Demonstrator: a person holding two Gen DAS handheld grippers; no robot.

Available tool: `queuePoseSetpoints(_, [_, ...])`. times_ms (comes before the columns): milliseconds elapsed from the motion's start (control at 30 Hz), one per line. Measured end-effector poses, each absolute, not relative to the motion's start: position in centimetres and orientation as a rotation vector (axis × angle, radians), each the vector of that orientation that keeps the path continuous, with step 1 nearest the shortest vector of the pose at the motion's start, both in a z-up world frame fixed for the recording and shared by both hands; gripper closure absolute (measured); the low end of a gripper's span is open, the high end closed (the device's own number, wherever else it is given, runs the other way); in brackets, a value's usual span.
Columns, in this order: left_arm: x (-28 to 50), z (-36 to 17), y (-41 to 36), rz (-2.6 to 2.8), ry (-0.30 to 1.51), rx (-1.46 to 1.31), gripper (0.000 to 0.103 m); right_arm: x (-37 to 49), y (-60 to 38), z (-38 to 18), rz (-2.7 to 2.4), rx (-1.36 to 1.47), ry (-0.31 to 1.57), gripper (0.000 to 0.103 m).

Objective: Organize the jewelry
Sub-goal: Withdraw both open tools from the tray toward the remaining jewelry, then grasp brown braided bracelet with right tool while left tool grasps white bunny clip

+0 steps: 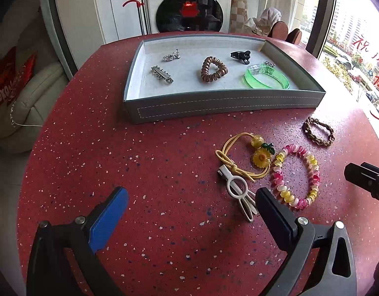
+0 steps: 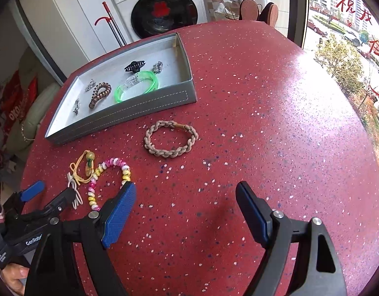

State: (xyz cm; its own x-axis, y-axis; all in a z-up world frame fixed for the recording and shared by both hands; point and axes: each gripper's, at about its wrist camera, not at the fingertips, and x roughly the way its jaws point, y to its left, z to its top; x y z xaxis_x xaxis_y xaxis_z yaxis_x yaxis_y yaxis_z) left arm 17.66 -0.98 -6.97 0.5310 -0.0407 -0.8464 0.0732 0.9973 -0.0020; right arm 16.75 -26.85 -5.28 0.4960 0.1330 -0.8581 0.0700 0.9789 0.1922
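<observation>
A grey tray holds a brown coil tie, a green bangle, a black claw clip and two silver clips. On the red table lie a white clip, a yellow cord with a sunflower charm, a pink-yellow bead bracelet and a braided beige bracelet. My left gripper is open, its right finger beside the white clip. My right gripper is open and empty, below the braided bracelet.
The round red table's edge curves close on the left. A washing machine, a red-handled mop and chairs stand behind. A window is on the right.
</observation>
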Motion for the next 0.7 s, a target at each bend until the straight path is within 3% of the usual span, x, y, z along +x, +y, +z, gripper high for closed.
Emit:
queuePoseSetpoints(300, [18.2, -7.4, -1.8, -0.047, 1.011, 0.037, 0.000, 20.1, -27.5, -6.0, -0.011, 0.188, 1.060, 0.019])
queuePoseSetpoints(700, [18.8, -7.7, -2.5, -0.063, 0.997, 0.066, 0.000, 21.8, -25.2, -6.8, -0.013, 0.007, 1.045, 0.042])
